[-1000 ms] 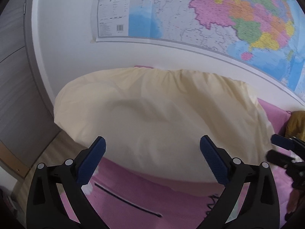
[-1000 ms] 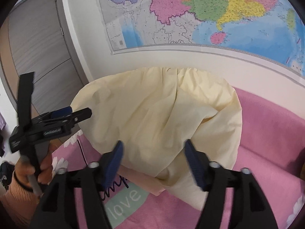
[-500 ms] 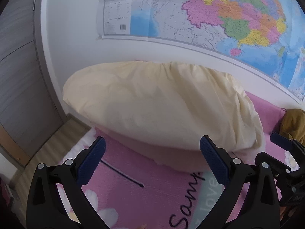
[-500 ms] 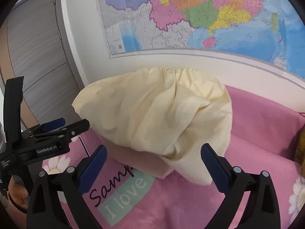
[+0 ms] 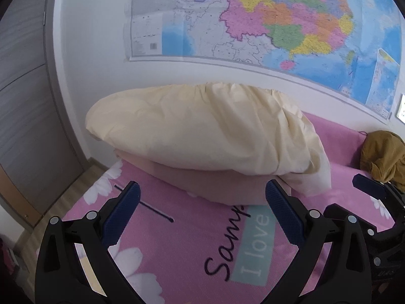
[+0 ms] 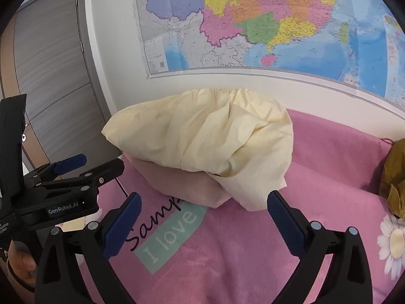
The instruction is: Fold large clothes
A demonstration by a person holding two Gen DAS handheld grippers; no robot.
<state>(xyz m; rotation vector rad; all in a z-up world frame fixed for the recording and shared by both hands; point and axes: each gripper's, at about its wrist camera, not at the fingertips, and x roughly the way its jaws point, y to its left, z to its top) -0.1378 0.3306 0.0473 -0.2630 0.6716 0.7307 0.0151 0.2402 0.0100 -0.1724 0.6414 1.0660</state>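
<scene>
Arrangement of articles on the bedspread below the wall map.
A folded cloth [image 5: 207,136] lies on a pillow [image 5: 217,187] upon the bedspread [image 5: 177,248], against the wall; a map [image 5: 253,25] hangs above; a crumpled garment [image 5: 382,157] lies to the right; a door [image 6: 55,88] stands left.

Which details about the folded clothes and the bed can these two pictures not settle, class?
- Pink garment, both views: mostly hidden under the cream garment.
- Mustard cloth, right wrist view: cut off by the edge.
- Bedspread lettering: partly covered by clothes.
</scene>
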